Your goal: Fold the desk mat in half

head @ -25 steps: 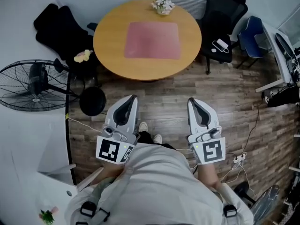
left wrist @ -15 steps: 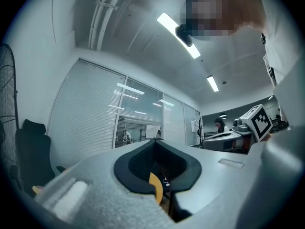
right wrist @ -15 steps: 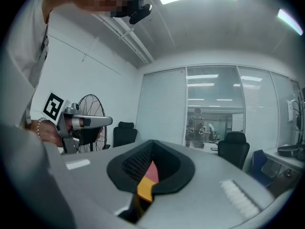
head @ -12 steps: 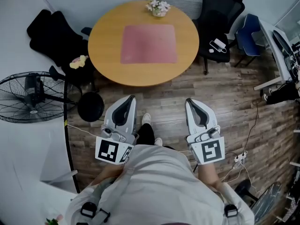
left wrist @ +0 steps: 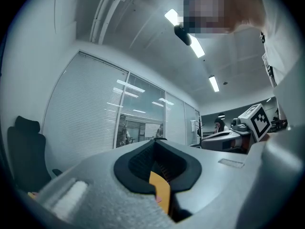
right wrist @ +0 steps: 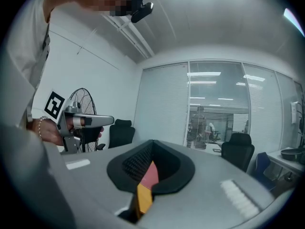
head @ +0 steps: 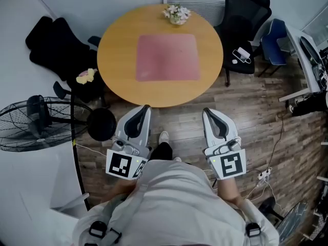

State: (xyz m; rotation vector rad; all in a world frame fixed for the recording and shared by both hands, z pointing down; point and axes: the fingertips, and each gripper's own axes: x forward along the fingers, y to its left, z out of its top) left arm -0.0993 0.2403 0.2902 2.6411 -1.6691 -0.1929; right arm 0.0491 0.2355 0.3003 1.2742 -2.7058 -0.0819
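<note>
- While held short of the round table (head: 114,60), the left gripper (head: 145,108) is seen with jaws together, empty;
- the pink desk mat (head: 167,57) is laid flat on that table, unfolded;
- the right gripper (head: 207,111) is likewise closed on nothing

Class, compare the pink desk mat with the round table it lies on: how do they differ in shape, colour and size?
The desk mat is a rounded-corner rectangle; the table is round. The mat is pink, the table light wood. The mat is far smaller, covering only the table's middle. Both surfaces are flat and level.
</note>
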